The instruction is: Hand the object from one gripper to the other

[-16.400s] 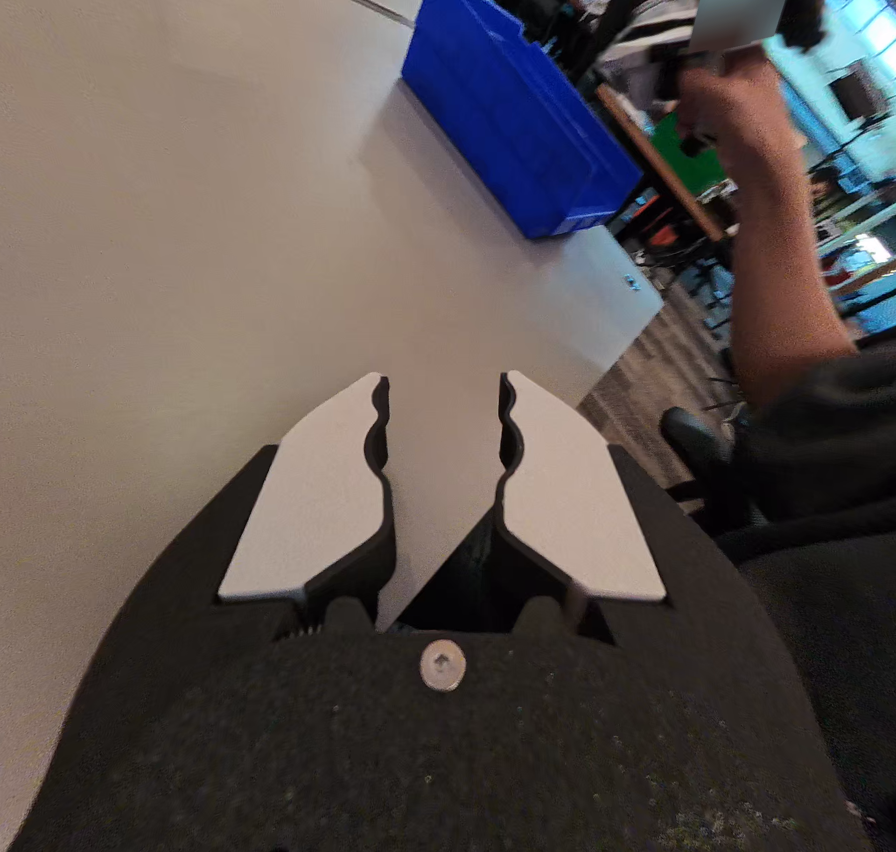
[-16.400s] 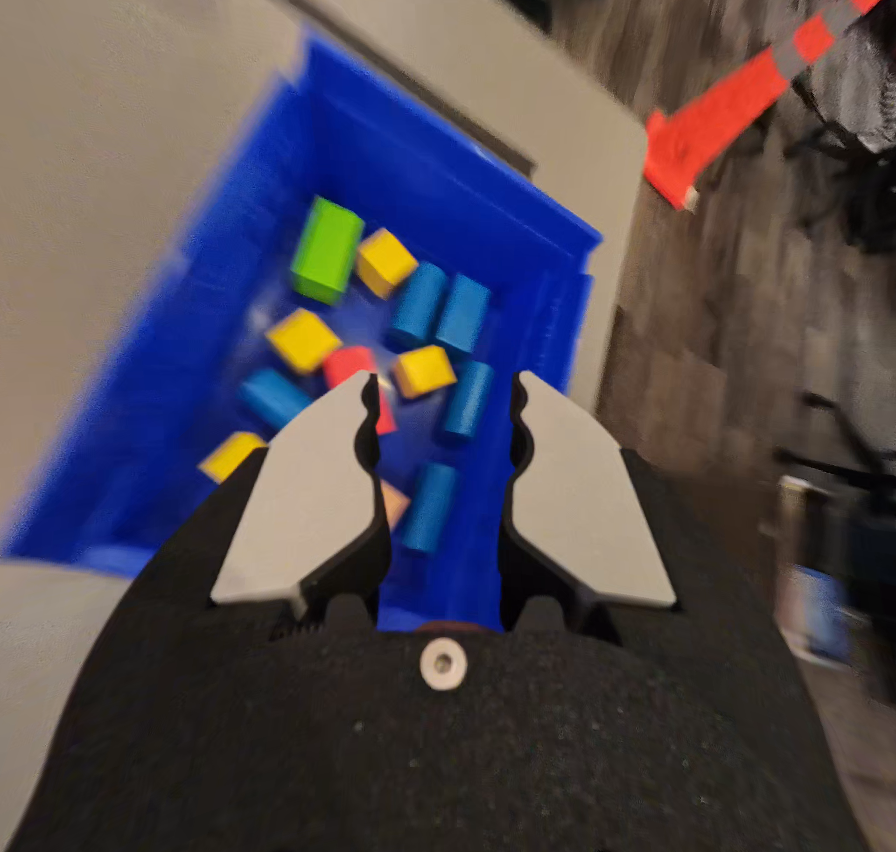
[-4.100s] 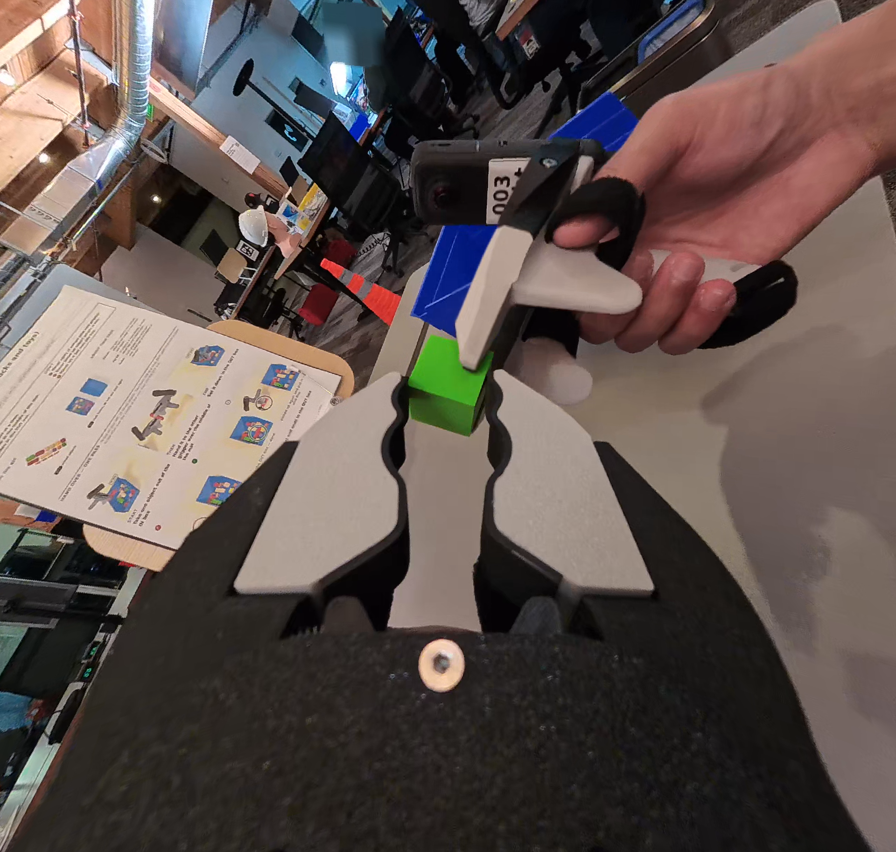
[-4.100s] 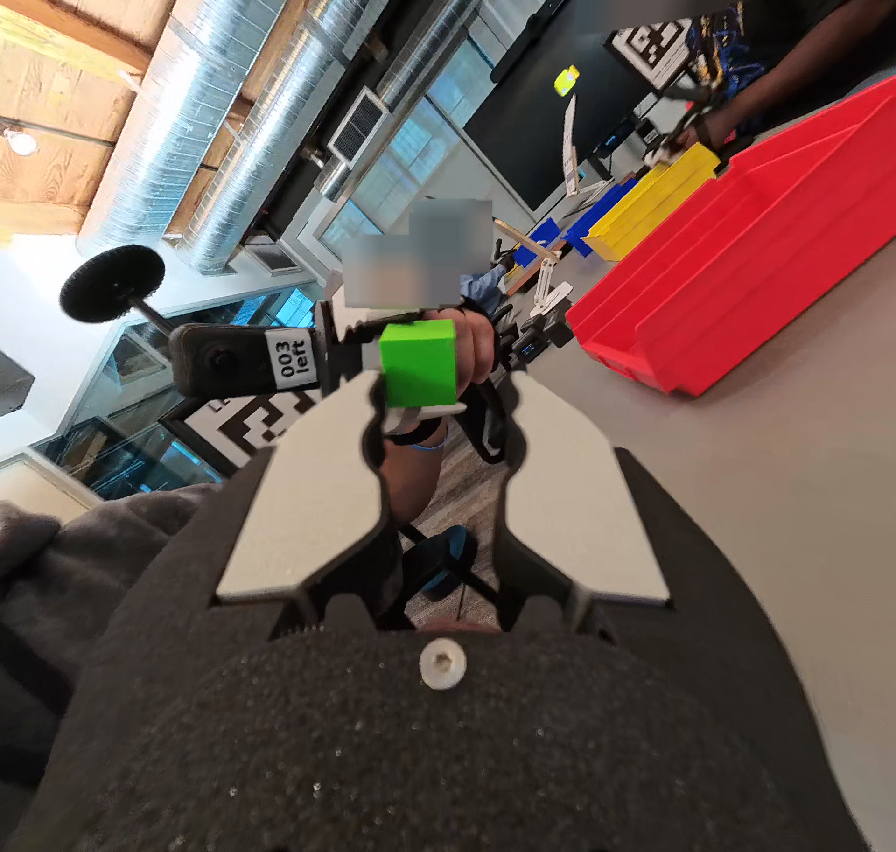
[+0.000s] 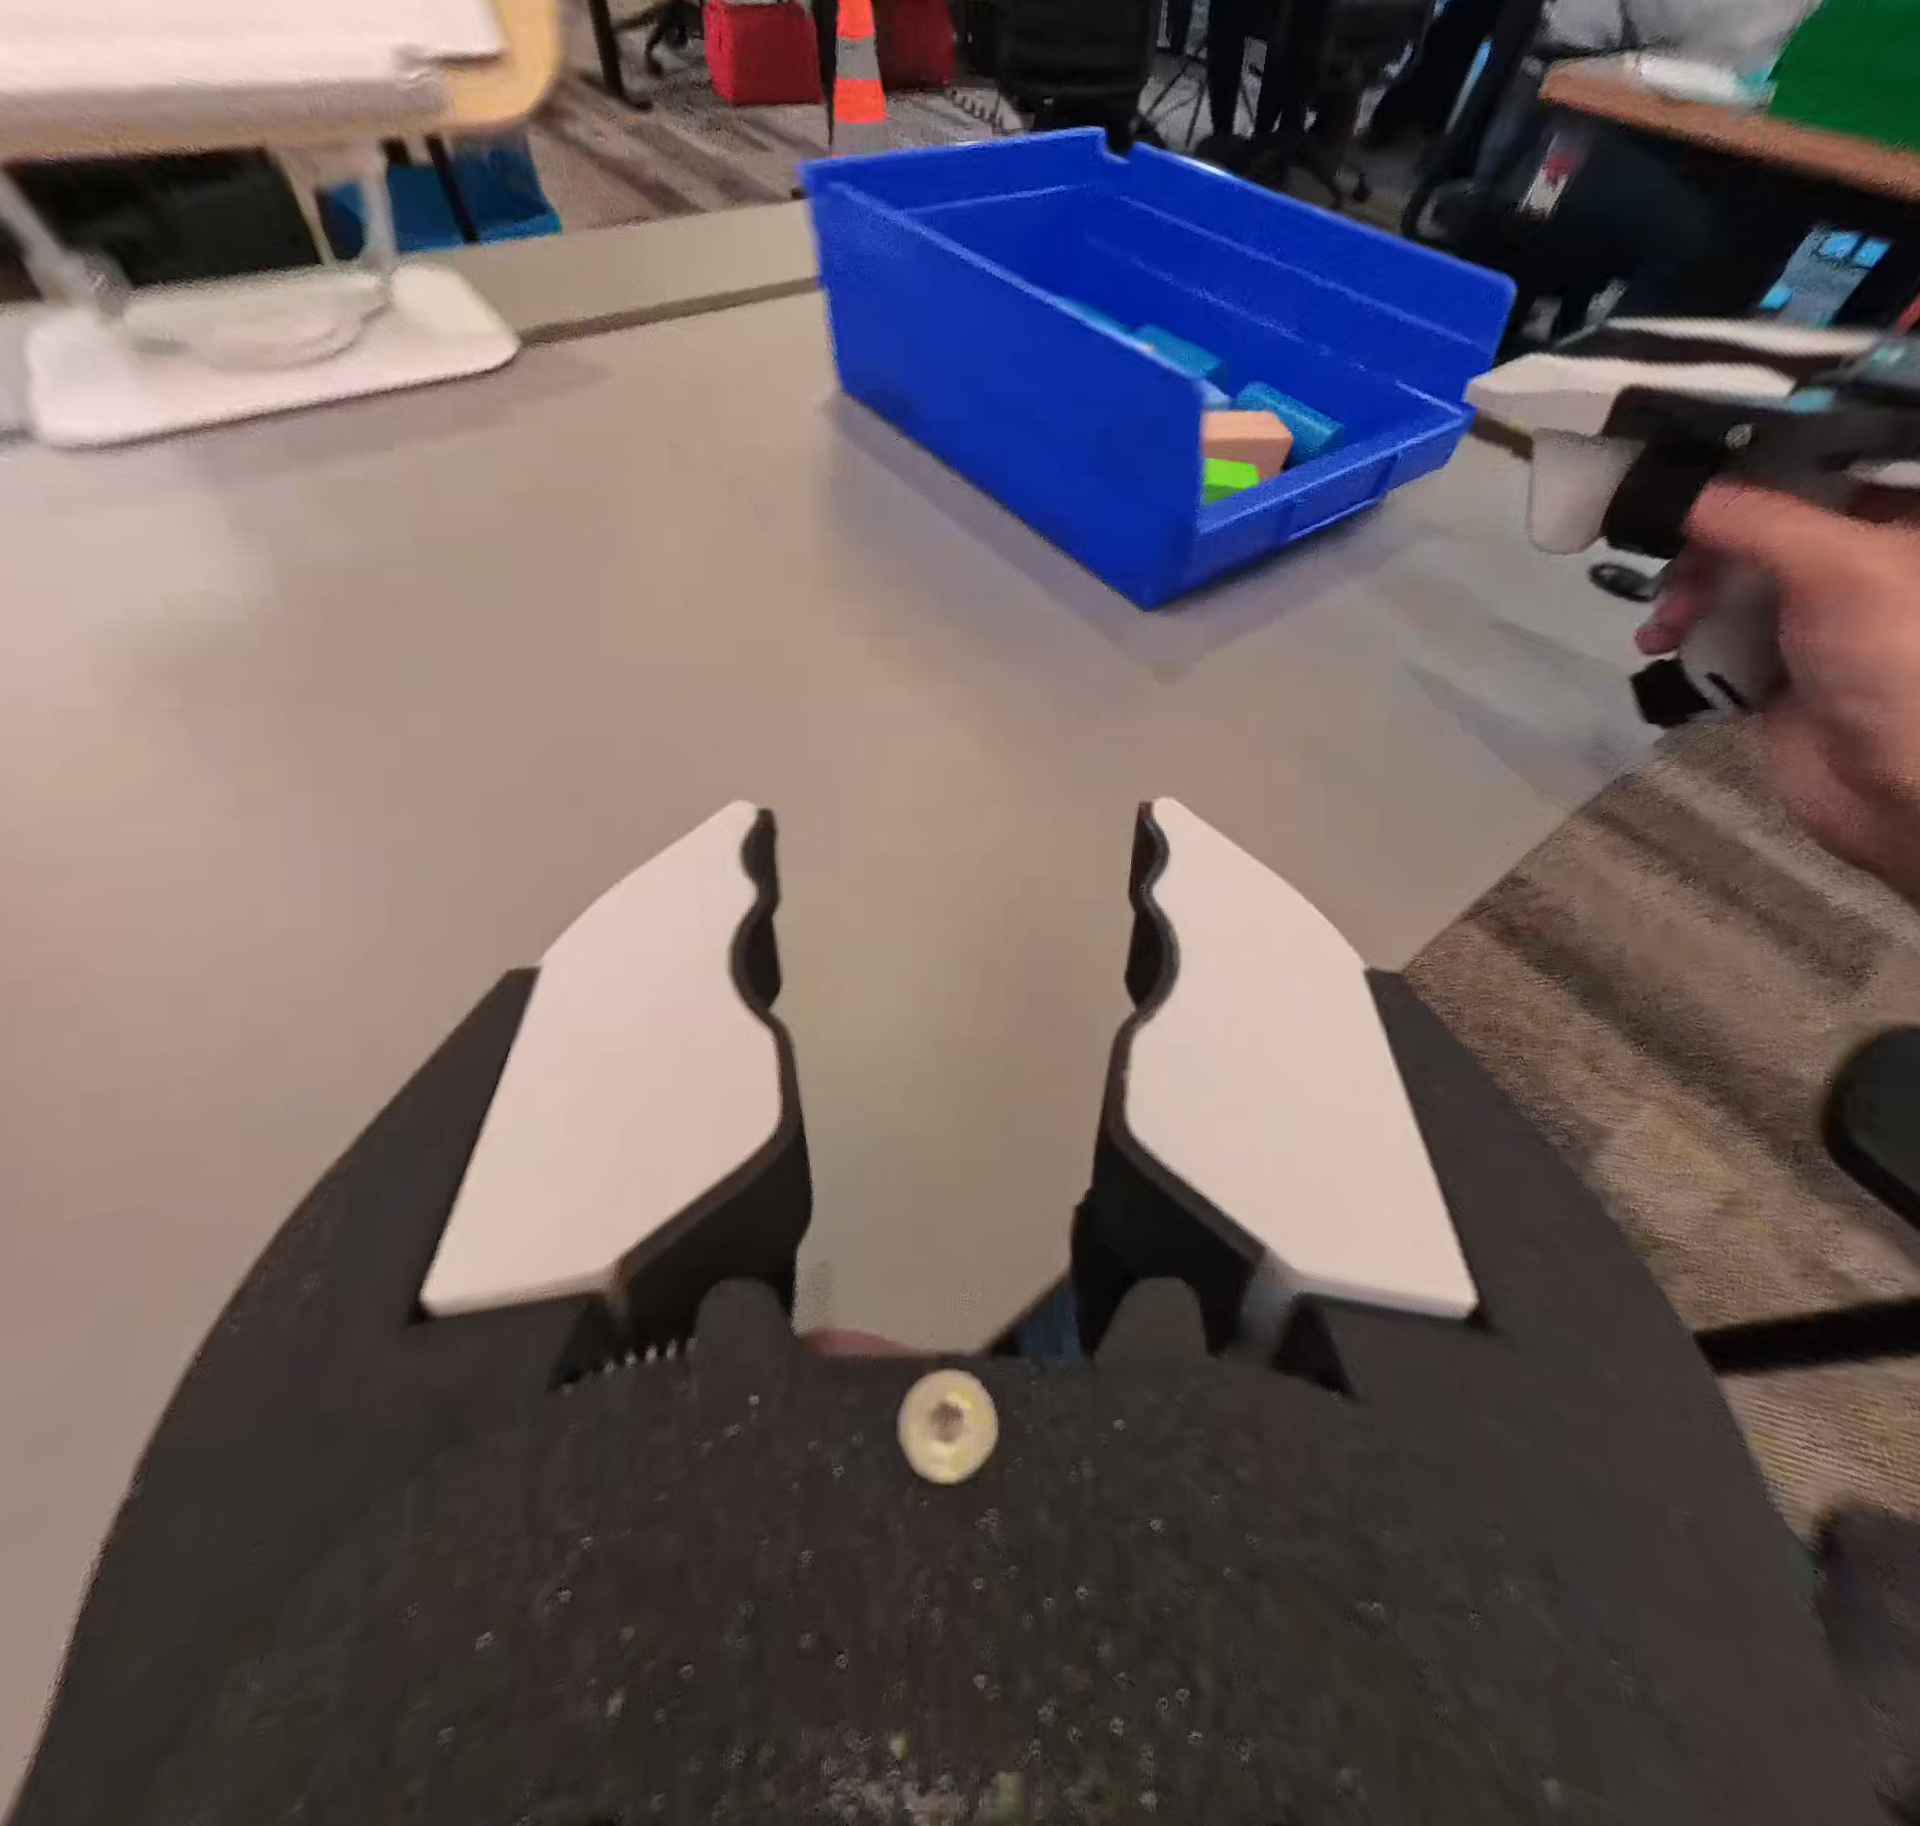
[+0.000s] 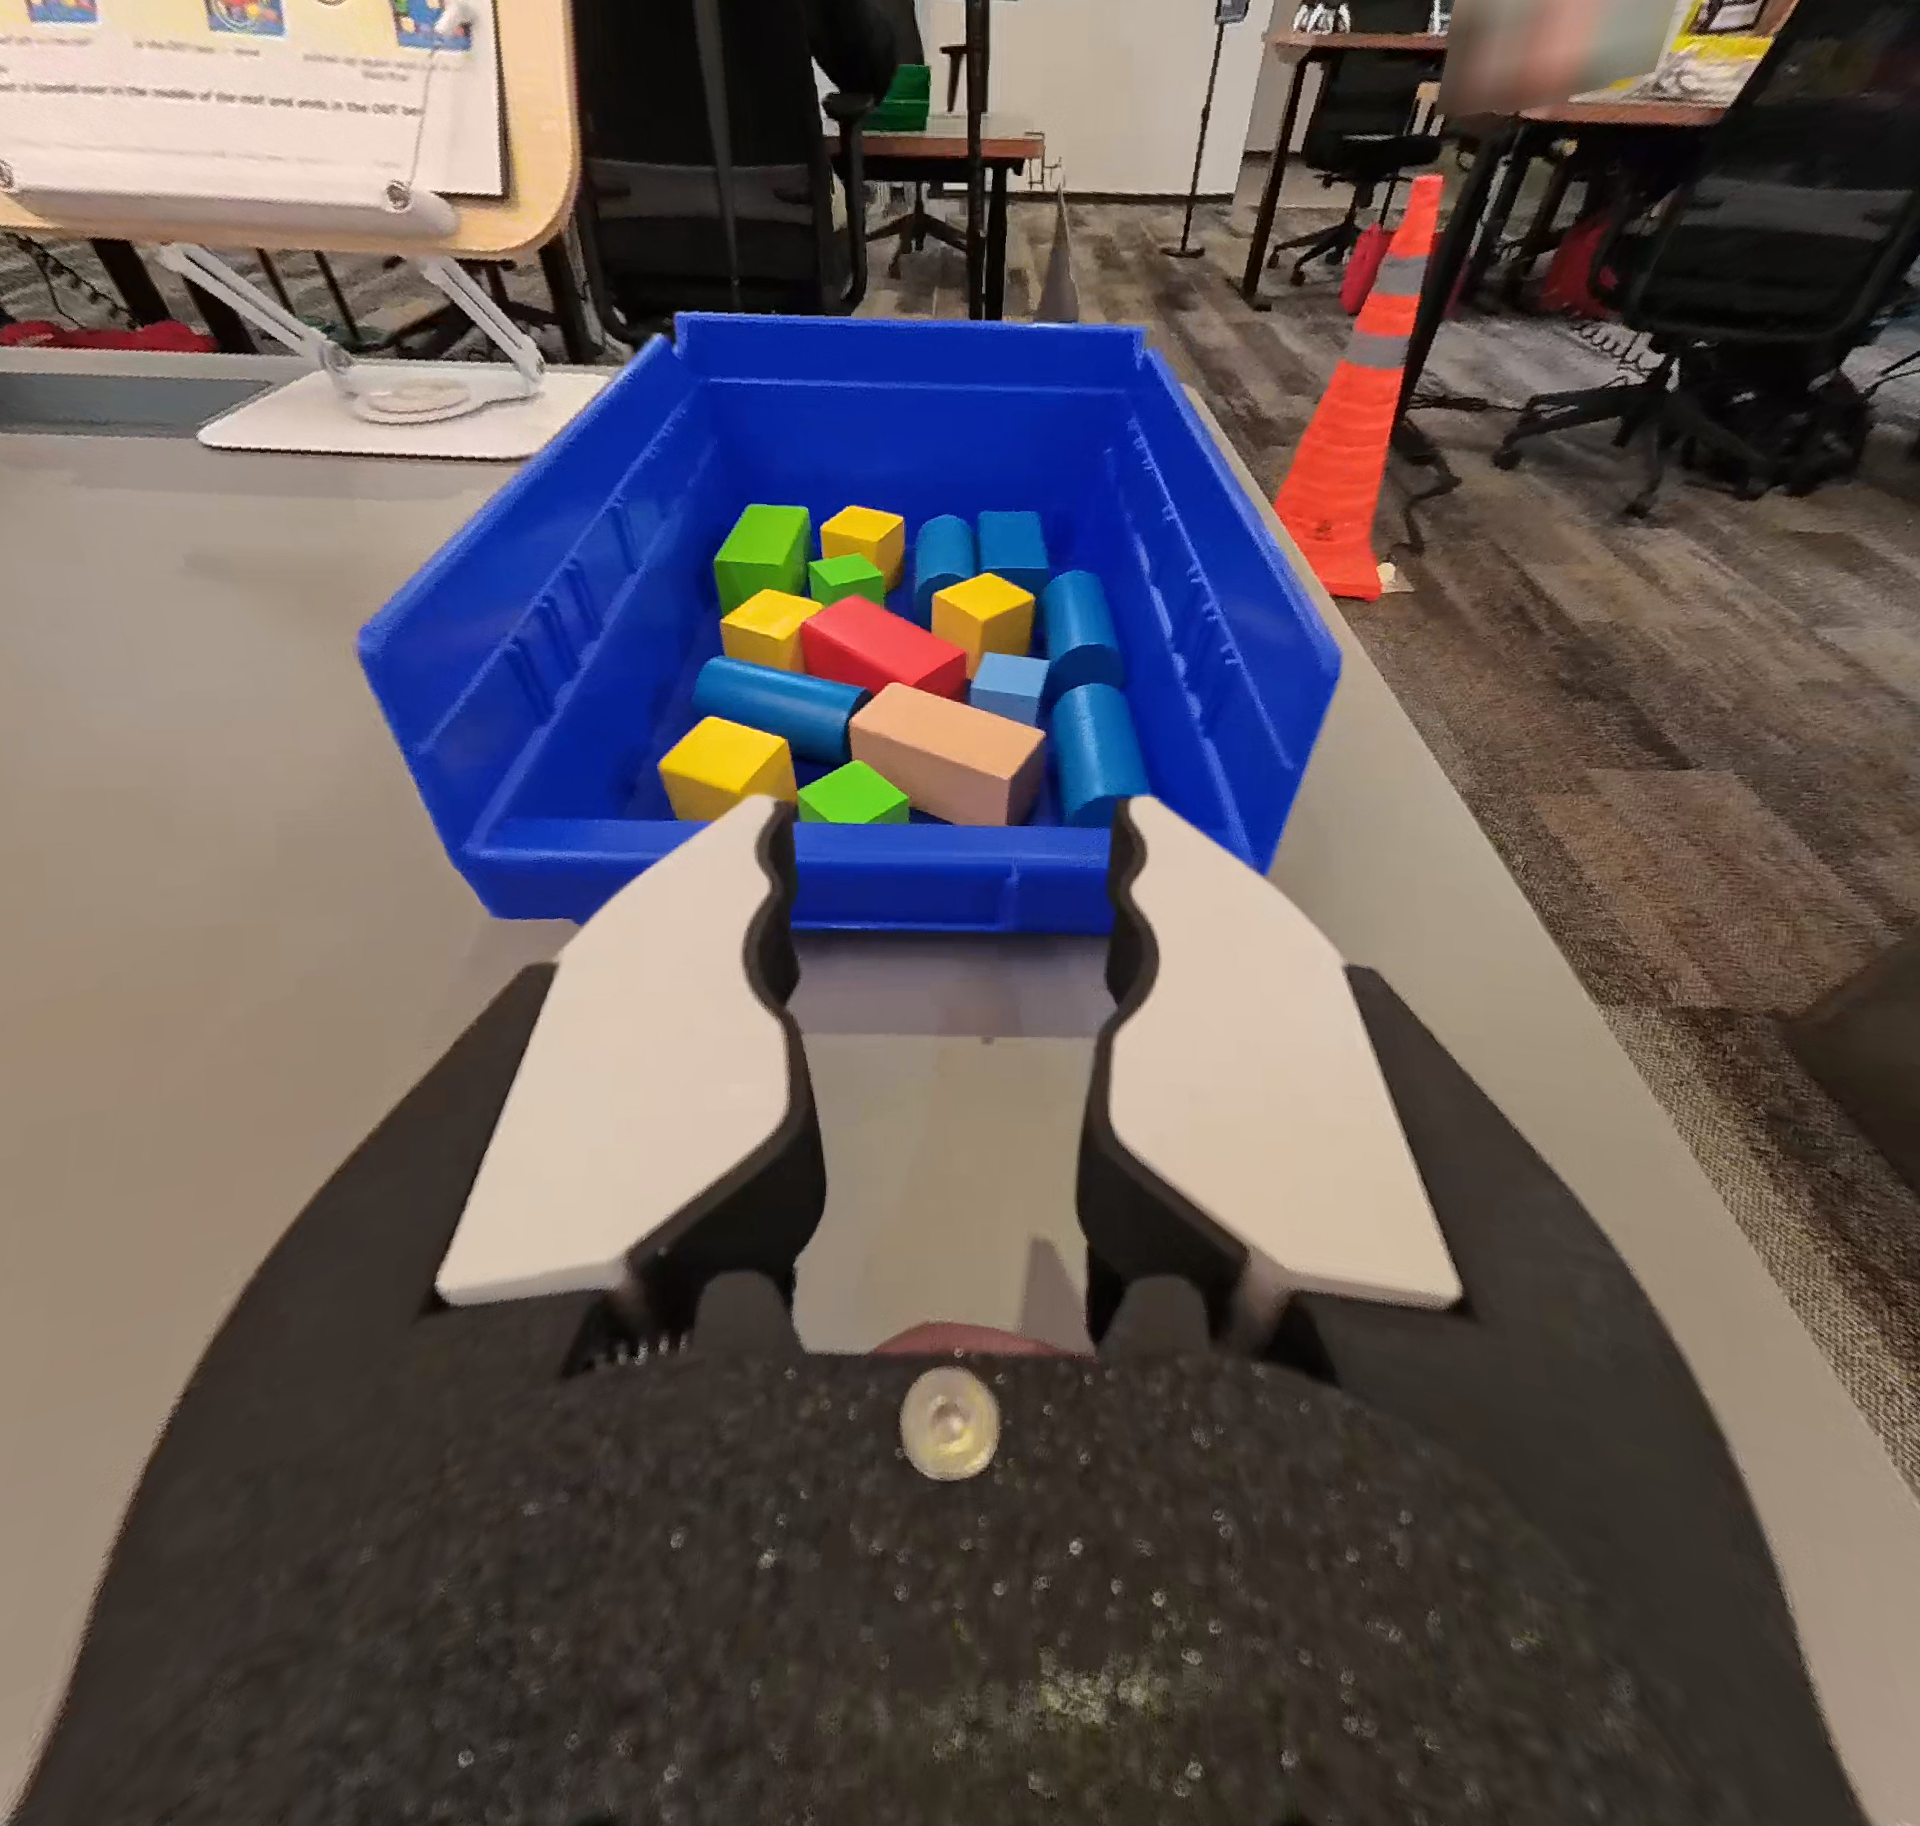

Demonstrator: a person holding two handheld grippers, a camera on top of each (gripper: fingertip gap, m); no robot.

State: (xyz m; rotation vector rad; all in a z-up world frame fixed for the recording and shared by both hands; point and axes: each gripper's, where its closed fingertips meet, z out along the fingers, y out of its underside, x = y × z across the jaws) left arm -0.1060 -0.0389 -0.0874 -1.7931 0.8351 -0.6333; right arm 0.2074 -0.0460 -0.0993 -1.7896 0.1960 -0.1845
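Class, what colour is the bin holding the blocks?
Blue bin, clearest in the right wrist view.

Blocks (image 6: 883,654) lie in the bin (image 6: 540,623) on the table (image 6: 208,737), cone (image 6: 1361,446) to its right.

My left gripper (image 5: 951,820) wore two pale grey, wing-shaped finger plates with wavy black inner edges, set in a broad black, speckled body with one silver screw (image 5: 947,1426) at its centre. My right gripper (image 6: 943,820) matched it: grey plates, black scalloped pads, a toothed rack at the left finger's base and a pale screw (image 6: 949,1418). Seen from the left camera, the right unit's fingers (image 5: 1569,472) looked white over a black frame.
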